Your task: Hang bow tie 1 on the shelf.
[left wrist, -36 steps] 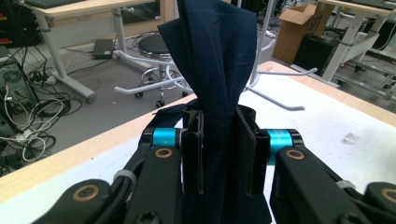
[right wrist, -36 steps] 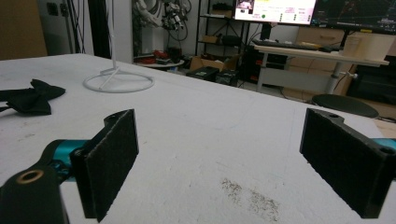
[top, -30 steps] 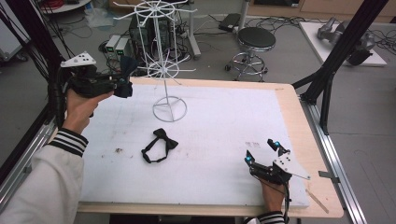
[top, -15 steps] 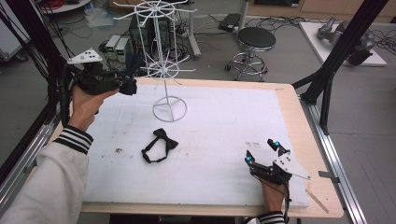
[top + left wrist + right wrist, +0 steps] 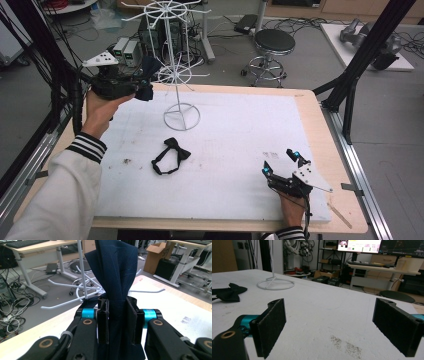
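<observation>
A dark navy bow tie (image 5: 117,270) stands up between the pads of my left gripper (image 5: 117,315), which is shut on it. In the high view that left gripper (image 5: 145,86) hovers at the table's far left with the navy tie (image 5: 149,66) close to the lower arms of the white wire rack (image 5: 175,75). A second, black bow tie (image 5: 171,155) lies flat on the white mat in front of the rack's ring base (image 5: 181,116). My right gripper (image 5: 281,162) rests at the front right, open with nothing between its pads (image 5: 270,325); it faces the black bow tie (image 5: 227,293).
The white mat (image 5: 240,130) covers a wooden table with bare edges at the right. A round stool (image 5: 274,42), boxes and cables sit on the floor beyond the far edge. Black frame posts (image 5: 360,65) rise at the right, and cables hang at the left.
My left hand has carried the navy bow tie a little to the right, closer to the rack's arms. The right gripper has stayed where it was.
</observation>
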Tool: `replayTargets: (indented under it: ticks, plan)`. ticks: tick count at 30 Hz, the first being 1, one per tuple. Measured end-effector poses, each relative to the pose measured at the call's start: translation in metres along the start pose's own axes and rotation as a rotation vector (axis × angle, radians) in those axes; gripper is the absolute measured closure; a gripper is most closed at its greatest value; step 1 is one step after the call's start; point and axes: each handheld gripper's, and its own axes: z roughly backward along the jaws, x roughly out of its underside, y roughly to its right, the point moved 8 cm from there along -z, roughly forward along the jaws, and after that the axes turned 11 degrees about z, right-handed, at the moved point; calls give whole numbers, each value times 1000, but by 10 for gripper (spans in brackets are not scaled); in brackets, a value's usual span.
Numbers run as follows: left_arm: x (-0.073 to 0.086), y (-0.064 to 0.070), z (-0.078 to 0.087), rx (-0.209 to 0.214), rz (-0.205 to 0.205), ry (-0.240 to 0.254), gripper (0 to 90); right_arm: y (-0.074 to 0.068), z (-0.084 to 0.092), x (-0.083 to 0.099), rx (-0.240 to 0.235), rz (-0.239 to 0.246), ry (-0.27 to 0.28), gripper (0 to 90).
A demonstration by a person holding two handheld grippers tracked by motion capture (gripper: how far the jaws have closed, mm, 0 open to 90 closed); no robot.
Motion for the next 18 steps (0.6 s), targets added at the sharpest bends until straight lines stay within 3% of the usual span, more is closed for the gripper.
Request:
replayTargets:
  ticks: [10, 18]
  plan:
    - [0, 8, -8, 1, -35, -31, 737, 0, 0, 0, 0, 1, 1, 109]
    - [2, 9, -10, 10, -38, -42, 714, 0, 0, 0, 0, 1, 1, 110]
